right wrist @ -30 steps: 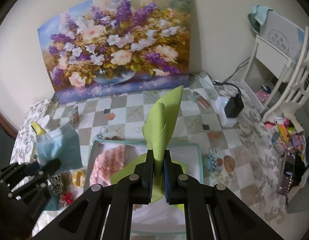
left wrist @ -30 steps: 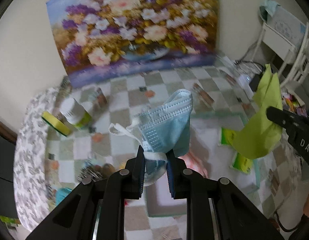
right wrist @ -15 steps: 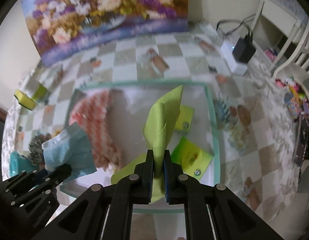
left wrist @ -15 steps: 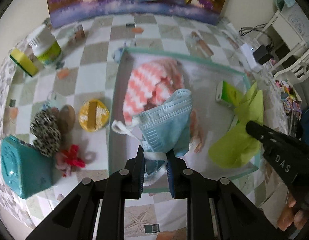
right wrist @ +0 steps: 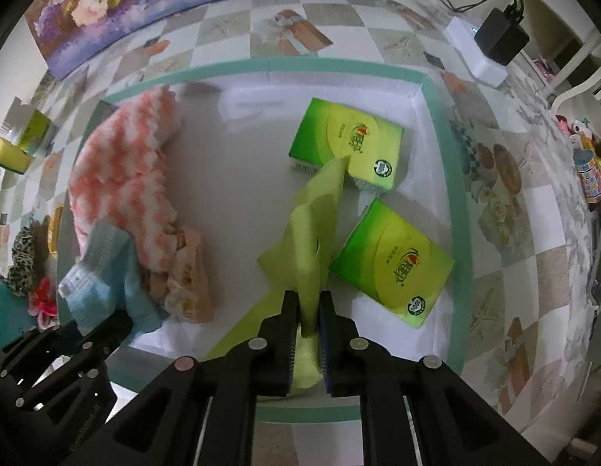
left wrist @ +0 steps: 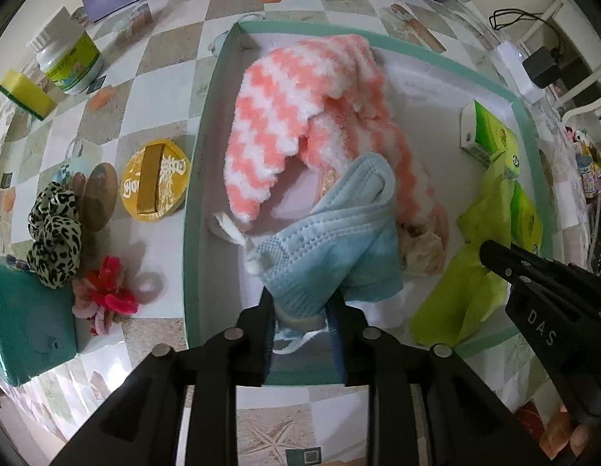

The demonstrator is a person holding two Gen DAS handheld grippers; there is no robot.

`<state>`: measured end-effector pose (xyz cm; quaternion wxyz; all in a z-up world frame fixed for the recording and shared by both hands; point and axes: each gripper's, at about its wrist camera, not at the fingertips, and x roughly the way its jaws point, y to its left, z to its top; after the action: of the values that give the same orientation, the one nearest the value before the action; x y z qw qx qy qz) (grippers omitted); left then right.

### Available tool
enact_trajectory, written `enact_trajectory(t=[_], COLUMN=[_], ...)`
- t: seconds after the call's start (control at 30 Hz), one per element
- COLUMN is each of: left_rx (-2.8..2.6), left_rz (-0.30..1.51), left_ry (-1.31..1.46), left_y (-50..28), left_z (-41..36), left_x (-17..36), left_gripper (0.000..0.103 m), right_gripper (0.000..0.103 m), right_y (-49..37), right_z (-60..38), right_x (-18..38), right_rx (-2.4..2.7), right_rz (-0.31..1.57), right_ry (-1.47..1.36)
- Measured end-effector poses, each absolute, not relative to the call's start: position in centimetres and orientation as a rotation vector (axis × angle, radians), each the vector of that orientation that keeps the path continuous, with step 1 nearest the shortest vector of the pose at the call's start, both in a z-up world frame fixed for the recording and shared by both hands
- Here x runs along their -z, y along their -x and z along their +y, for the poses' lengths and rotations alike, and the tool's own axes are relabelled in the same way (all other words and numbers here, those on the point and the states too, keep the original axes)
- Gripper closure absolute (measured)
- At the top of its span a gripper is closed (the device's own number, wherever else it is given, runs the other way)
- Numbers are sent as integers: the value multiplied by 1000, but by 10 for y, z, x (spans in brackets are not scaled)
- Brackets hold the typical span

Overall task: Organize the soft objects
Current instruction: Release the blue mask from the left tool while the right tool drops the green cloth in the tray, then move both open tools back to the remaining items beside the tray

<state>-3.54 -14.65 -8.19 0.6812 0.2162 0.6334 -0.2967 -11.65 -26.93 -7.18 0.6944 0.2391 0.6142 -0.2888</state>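
My left gripper (left wrist: 302, 303) is shut on a blue face mask (left wrist: 339, 244), lowered into the green-rimmed tray (left wrist: 195, 178) against a pink and white fluffy cloth (left wrist: 300, 116). My right gripper (right wrist: 308, 306) is shut on a lime green cloth (right wrist: 312, 233), which droops onto the tray floor (right wrist: 238, 178) beside two green tissue packs (right wrist: 347, 143). The mask also shows in the right wrist view (right wrist: 98, 272), the green cloth in the left wrist view (left wrist: 463, 291). The right gripper appears at the right of the left wrist view (left wrist: 494, 250).
Left of the tray lie a yellow round tin (left wrist: 154, 180), a leopard scrunchie (left wrist: 53, 233), a red hair tie (left wrist: 110, 291), a teal box (left wrist: 24, 330), a white jar (left wrist: 69, 58) and a yellow sponge (left wrist: 24, 95). A charger (right wrist: 500, 35) sits back right.
Both grippers have dropped lower toward the tray, closer to its floor. The mask now rests against the pink cloth and the green cloth touches the tray floor.
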Motion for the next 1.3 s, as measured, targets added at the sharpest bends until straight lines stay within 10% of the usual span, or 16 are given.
enact_trajectory(t=[0.47, 1.3], left_rx=[690, 431], left_rz=[1405, 1240], left_ry=[-499, -176], left_y=[41, -54], left_z=[-158, -61], left_x=[51, -13], left_gripper=[50, 43], right_gripper=[51, 49], right_y=[111, 112], right_z=[-265, -265], right_x=[34, -27], right_rx=[689, 735], right_rz=[1326, 1162], right_ry=[-459, -397])
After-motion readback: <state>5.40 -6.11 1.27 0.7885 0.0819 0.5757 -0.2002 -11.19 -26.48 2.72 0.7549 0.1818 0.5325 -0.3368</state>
